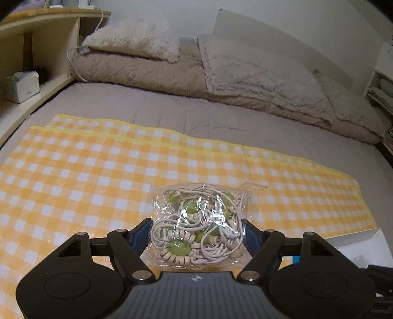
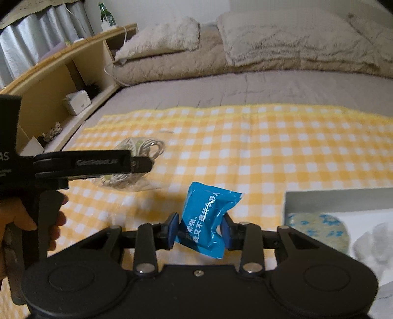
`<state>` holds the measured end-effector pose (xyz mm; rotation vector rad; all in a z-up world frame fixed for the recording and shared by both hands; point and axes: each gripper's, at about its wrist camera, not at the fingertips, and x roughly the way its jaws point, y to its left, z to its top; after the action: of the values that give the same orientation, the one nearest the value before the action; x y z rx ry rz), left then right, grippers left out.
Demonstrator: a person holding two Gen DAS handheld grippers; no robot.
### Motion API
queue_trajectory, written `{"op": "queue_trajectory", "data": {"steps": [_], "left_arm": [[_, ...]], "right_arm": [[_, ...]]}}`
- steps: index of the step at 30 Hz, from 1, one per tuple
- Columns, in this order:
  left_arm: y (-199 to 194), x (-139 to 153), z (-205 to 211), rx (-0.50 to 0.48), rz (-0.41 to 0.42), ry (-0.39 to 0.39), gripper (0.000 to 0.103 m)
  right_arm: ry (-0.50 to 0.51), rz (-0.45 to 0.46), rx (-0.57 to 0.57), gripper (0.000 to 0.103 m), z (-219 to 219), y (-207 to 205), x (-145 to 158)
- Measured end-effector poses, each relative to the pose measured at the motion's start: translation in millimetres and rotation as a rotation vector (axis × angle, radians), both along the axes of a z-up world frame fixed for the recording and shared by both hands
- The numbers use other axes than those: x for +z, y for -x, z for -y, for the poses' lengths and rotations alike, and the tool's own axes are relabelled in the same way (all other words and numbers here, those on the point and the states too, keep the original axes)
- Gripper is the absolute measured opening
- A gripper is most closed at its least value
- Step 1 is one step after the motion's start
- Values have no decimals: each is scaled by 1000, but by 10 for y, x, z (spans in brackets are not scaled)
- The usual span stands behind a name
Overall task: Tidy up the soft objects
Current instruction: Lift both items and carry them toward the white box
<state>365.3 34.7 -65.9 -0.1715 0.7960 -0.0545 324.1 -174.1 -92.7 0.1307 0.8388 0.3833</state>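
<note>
Clear crinkly plastic bag [image 1: 200,224], packed with off-white cord loops, pale disc beads and glossy green oval stones, sits clenched between the blue pads of the left gripper [image 1: 197,233]. Pads press both bag sides; bag looks lifted just above the yellow-and-white checked cloth [image 1: 98,171]. From the right wrist view the same bag [image 2: 137,147] shows at left, partly hidden behind the left gripper's black body, with a hand [image 2: 14,220] on its handle.

Blue glossy packet [image 2: 207,220], soft and pillow-like, white printed characters running along it, crimped end pointing up-right, is grasped by the right gripper [image 2: 200,230]. Blue pads dent it on both sides; packet tilts and hangs clear of the cloth.

White open box [image 2: 343,198] at near right on the cloth holds a pale yellow cloth-like item with blue specks [image 2: 319,230] and something white and fluffy [image 2: 373,245], blurred.

Cloth lies over a grey bed sheet [image 1: 221,117]. Far side: folded beige quilted blanket [image 1: 258,76] and fluffy pillow [image 1: 137,36]. Far left: wooden shelf unit [image 2: 61,81] with a small white box [image 2: 77,101] and a green bottle [image 2: 106,14] on top.
</note>
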Motion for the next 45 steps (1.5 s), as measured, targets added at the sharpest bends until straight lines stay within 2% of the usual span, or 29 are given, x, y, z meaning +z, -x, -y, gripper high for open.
{"op": "queue_trajectory", "data": {"steps": [14, 24, 35, 45], "left_arm": [[579, 505, 253, -12, 66, 67, 76], [764, 716, 744, -77, 110, 158, 76], [692, 712, 1548, -194, 109, 226, 76], [559, 529, 2324, -295, 59, 266, 76]], "right_arm": [[-35, 130, -62, 37, 662, 472, 611], [-61, 201, -134, 37, 1230, 806, 915], [-63, 210, -242, 37, 1956, 1004, 933], [-45, 166, -328, 37, 2521, 1074, 703]]}}
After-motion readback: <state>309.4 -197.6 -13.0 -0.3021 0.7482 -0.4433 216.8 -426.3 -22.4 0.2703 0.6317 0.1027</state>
